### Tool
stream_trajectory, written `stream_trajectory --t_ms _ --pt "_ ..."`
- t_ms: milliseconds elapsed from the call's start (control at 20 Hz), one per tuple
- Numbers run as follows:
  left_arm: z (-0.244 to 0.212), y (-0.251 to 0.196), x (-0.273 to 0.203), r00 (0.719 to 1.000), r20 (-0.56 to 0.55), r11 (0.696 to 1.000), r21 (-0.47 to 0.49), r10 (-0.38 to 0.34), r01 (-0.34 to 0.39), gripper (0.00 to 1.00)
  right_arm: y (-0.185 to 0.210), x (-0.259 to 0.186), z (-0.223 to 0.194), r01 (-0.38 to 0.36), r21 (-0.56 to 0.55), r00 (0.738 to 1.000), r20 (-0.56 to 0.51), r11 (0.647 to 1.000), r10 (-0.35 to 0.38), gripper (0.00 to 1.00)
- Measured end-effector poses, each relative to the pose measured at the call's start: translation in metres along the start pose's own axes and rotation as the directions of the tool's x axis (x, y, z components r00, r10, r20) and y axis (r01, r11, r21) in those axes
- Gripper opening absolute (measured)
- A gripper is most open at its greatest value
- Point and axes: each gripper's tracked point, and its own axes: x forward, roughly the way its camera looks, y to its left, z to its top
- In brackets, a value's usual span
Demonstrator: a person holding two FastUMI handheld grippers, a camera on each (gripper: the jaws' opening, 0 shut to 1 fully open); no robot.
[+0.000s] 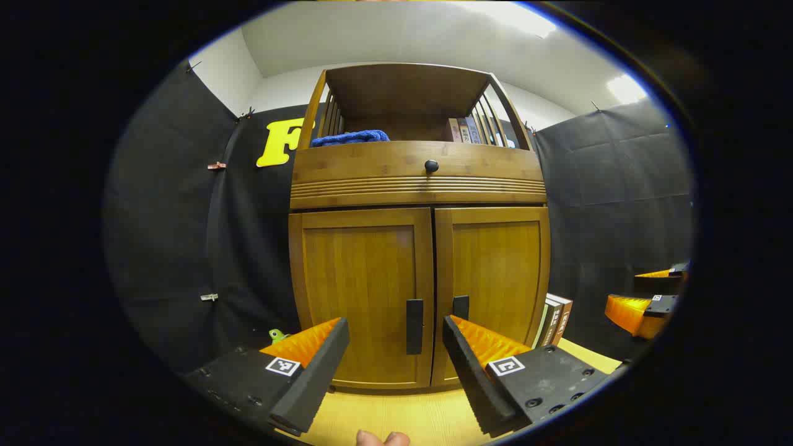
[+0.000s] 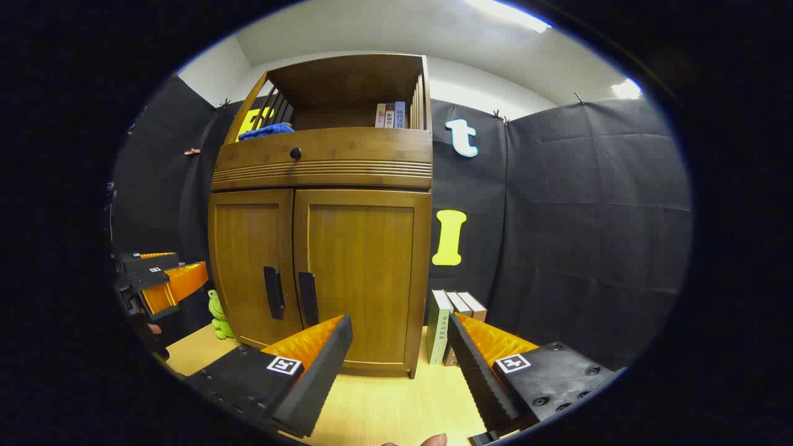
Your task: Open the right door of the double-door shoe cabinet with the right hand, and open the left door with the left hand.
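Note:
A wooden shoe cabinet stands straight ahead with both doors closed. In the left gripper view its left door (image 1: pixel 359 279) and right door (image 1: pixel 495 272) each carry a dark vertical handle, the left handle (image 1: pixel 414 326) and the right handle (image 1: pixel 460 307), near the middle seam. My left gripper (image 1: pixel 396 356) is open, a short way in front of the handles, touching nothing. In the right gripper view my right gripper (image 2: pixel 399 353) is open too, facing the right door (image 2: pixel 362 272), whose handle (image 2: pixel 308 298) lies left of the fingers. The left gripper (image 2: pixel 158 282) shows at the far left there, and the right gripper (image 1: pixel 644 303) at the right edge of the left gripper view.
A drawer with a round black knob (image 1: pixel 431 165) sits above the doors, and above it an open shelf holds a blue cloth (image 1: pixel 350 137) and books (image 1: pixel 464 129). Several books (image 2: pixel 455 325) stand right of the cabinet; a green toy frog (image 2: pixel 217 314) sits at its left. The floor (image 2: pixel 378 409) is light wood.

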Motion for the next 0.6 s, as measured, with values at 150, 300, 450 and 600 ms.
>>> stream_trajectory --t_ms 150,300,450,600 --pt "-0.0018 -0.0020 0.0001 1.000 -0.005 1.000 -0.001 0.001 -0.001 0.92 -0.0003 -0.0029 0.0006 -0.001 -0.003 1.000 -0.003 1.000 0.001 0.96" --pt "-0.0006 -0.0061 -0.0004 1.000 -0.005 1.000 0.005 -0.006 0.006 0.92 -0.0024 -0.0029 0.0000 0.004 -0.001 1.000 -0.002 1.000 -0.004 0.98" --pt "0.0000 -0.0084 -0.0005 1.000 0.003 1.000 0.002 -0.014 0.014 0.92 -0.0040 -0.0045 0.0006 0.010 -0.007 1.000 -0.003 1.000 -0.010 0.98" --pt "0.0012 -0.0086 0.0004 1.000 0.002 1.000 -0.002 -0.016 0.016 0.92 -0.0040 -0.0043 -0.0012 0.010 -0.008 1.000 -0.007 1.000 -0.010 0.96"
